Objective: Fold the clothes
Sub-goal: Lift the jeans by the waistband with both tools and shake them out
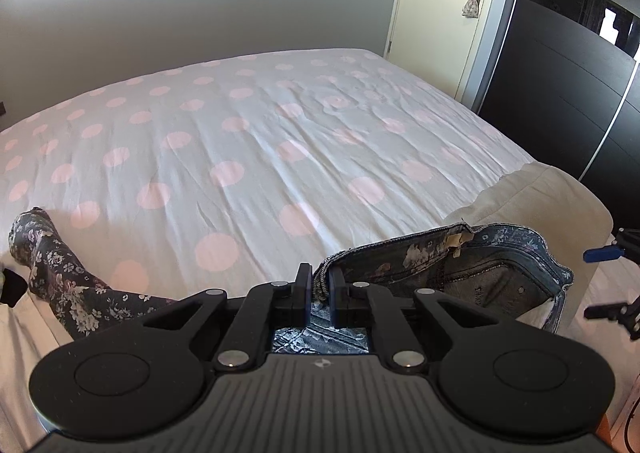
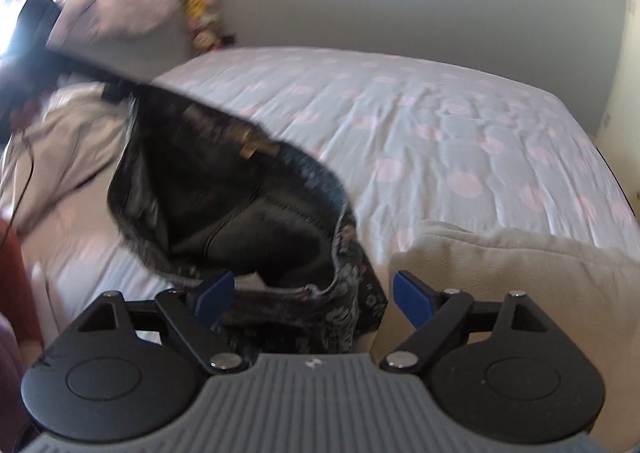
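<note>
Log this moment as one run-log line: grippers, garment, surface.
left gripper: shut on floral jeans waistband | right gripper: open, waistband between jaws, unpinched | jeans: waist lifted open | bed: polka-dot sheet
</note>
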